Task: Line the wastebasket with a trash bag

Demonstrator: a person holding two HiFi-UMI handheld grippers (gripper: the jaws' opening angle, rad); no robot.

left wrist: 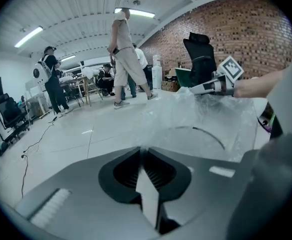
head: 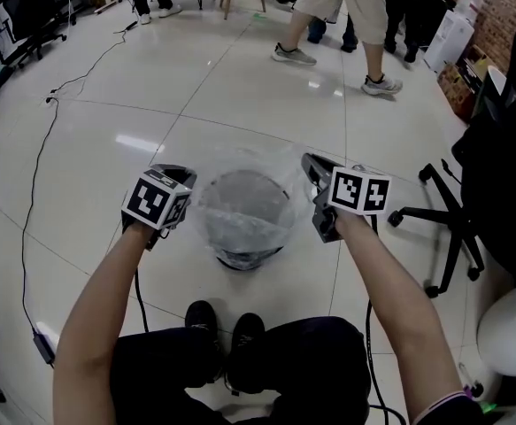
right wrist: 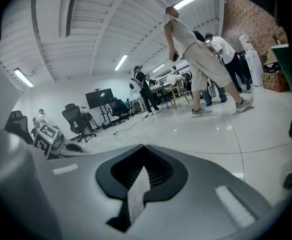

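A dark round wastebasket (head: 244, 257) stands on the floor in front of my feet, with a clear trash bag (head: 244, 193) spread over its mouth. My left gripper (head: 189, 177) is at the basket's left rim, shut on the bag's edge. At the right rim, my right gripper (head: 310, 163) is shut on the opposite edge. In the left gripper view the film runs out of the shut left gripper (left wrist: 143, 151) across the basket's rim (left wrist: 206, 134) to the right gripper (left wrist: 206, 87). The right gripper view has a strip of film pinched in the right gripper (right wrist: 144, 160), and the left gripper (right wrist: 60, 146) beyond.
A black office chair (head: 457, 220) stands close on the right, and a white rounded object (head: 514, 326) sits at the lower right. A cable (head: 36, 175) trails over the tiles on the left. Several people (head: 346, 7) stand at the far end. My shoes (head: 227, 326) are just behind the basket.
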